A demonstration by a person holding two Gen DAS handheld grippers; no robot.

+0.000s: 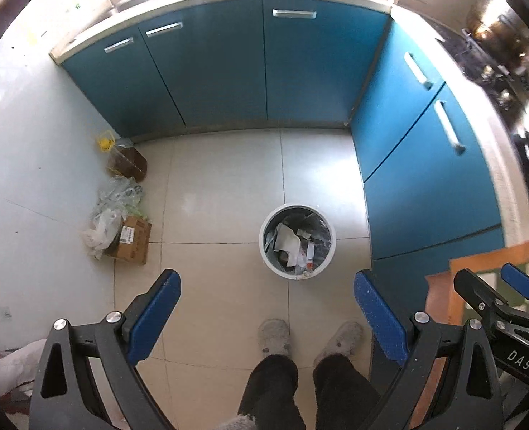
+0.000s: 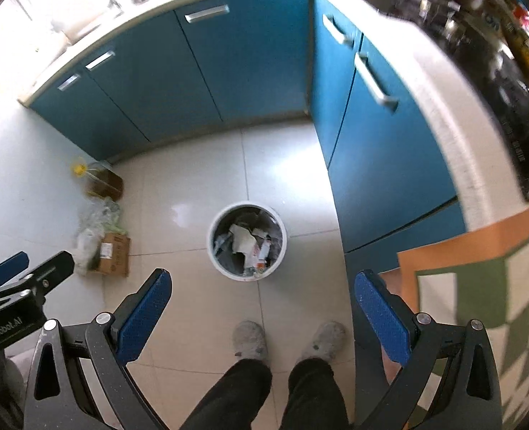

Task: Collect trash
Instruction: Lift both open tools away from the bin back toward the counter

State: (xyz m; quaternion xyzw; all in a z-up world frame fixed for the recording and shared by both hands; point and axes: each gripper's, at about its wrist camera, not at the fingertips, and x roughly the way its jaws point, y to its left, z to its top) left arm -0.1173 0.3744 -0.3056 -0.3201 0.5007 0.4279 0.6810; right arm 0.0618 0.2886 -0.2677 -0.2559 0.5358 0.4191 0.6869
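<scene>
A round white trash bin (image 1: 297, 242) (image 2: 247, 241) lined with a grey bag stands on the tiled floor, holding crumpled paper and wrappers. My left gripper (image 1: 267, 283) hangs high above the floor, open, with nothing between its blue pads. My right gripper (image 2: 263, 283) is open too and holds nothing; it shows at the right edge of the left wrist view (image 1: 493, 279). The bin lies ahead of both grippers, well below them. By the left wall lie a cardboard box (image 1: 131, 239) (image 2: 113, 254) and crumpled clear plastic bags (image 1: 112, 208) (image 2: 94, 225).
Blue cabinets (image 1: 228, 68) (image 2: 200, 68) close off the far side and the right. An oil bottle with a yellow cap (image 1: 126, 157) (image 2: 101, 181) stands in the left corner. The person's slippered feet (image 1: 275, 337) (image 2: 250, 338) stand just before the bin. A checkered cloth (image 2: 479, 308) lies at the right.
</scene>
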